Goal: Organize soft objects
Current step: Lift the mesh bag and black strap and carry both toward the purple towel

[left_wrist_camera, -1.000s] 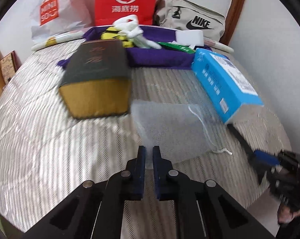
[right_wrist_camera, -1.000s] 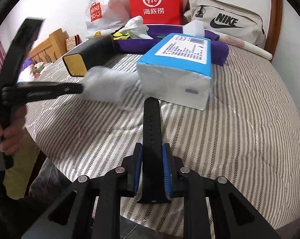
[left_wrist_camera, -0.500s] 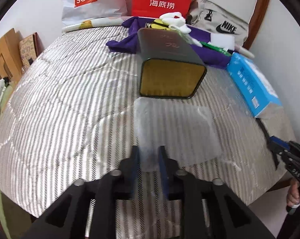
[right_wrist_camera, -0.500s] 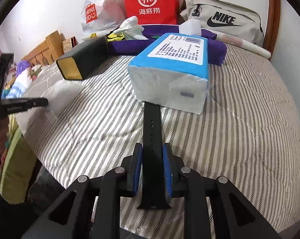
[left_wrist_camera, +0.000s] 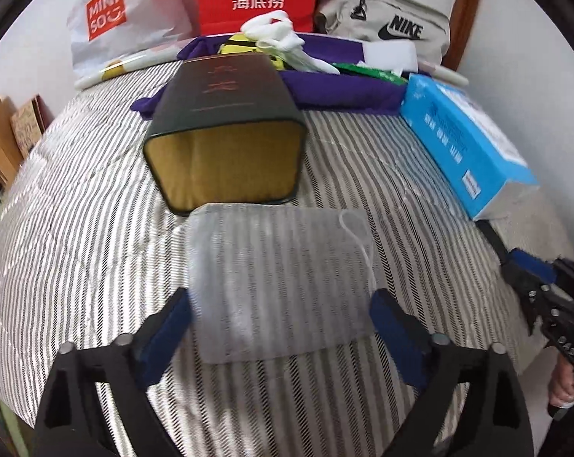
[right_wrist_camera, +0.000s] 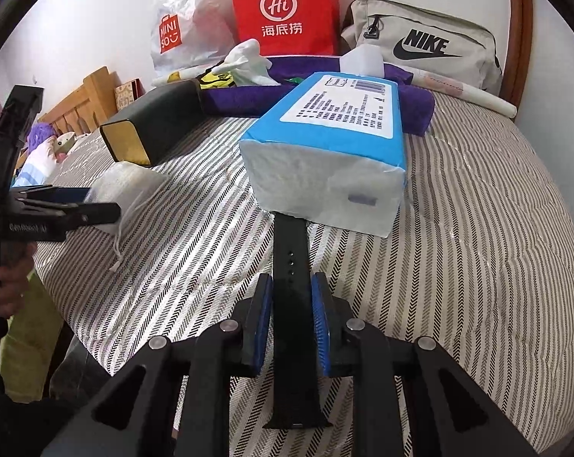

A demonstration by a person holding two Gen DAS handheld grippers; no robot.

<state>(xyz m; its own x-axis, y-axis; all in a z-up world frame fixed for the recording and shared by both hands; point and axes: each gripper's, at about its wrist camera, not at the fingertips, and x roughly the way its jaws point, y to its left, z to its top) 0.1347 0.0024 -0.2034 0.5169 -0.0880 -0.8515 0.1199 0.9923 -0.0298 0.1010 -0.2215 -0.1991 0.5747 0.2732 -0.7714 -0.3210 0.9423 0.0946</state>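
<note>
On the striped grey-and-white bed cover [left_wrist_camera: 77, 228], a flat translucent white mesh drawstring pouch [left_wrist_camera: 283, 278] lies just in front of the open gold-lined end of a dark rectangular box [left_wrist_camera: 226, 129] that rests on its side. The left gripper [left_wrist_camera: 281, 327] hangs over the pouch's near edge with its jaws opening wide; the pouch sits between the blue pads without either one pressing on it, so it looks released onto the bed. In the right wrist view the pouch [right_wrist_camera: 131, 186] shows as a slightly puffed sheet with its cord trailing toward the bed's edge.

The right gripper [right_wrist_camera: 292, 323] is clenched on a black perforated rubber watch strap [right_wrist_camera: 292, 304], whose far end reaches under the near corner of a blue-and-white soft pack of tissues [right_wrist_camera: 332, 163].

Judging by this, the pouch appears placed, though not inside the box. The strap is in hand and not yet set anywhere. Farther back, a purple cloth [left_wrist_camera: 344, 91] carries white gloves [left_wrist_camera: 275, 34] and other small items in a loose heap, apparently still unsorted, so much of the tidying seems left.
</note>
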